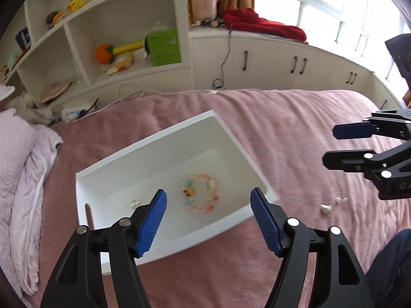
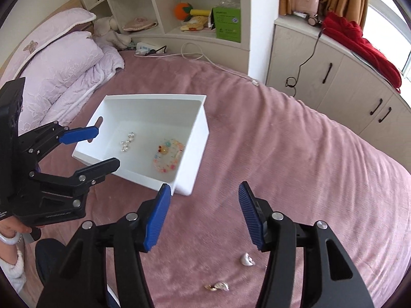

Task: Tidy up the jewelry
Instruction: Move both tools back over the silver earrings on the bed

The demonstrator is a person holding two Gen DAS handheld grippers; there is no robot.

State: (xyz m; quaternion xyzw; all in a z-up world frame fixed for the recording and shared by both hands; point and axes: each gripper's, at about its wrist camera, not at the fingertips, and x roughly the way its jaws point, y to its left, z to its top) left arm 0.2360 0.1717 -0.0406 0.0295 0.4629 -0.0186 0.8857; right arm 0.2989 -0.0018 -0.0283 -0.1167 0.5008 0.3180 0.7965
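A white box point(image 1: 143, 141) point(image 2: 197, 138) lies on the pink bedspread. Inside it lie a colourful bead bracelet point(image 1: 201, 192) point(image 2: 168, 156) and small pearl pieces point(image 2: 127, 142) point(image 1: 134, 203). My left gripper point(image 1: 208, 213) point(image 2: 90, 151) is open and empty above the box's near edge. My right gripper point(image 2: 204, 210) point(image 1: 331, 146) is open and empty, hovering over the bedspread right of the box. A silvery shell-shaped piece point(image 2: 246, 259) point(image 1: 325, 208) and a gold-and-silver piece point(image 2: 218, 286) lie on the bedspread just below the right gripper.
Folded lilac quilt and pillows point(image 2: 64, 64) lie at the bed's head. White shelves point(image 1: 115, 38) with toys and a green box point(image 2: 227, 23) stand behind. A white cable point(image 2: 195, 54) trails onto the bed. Low cabinets point(image 2: 334, 77) carry a red cloth point(image 1: 264, 24).
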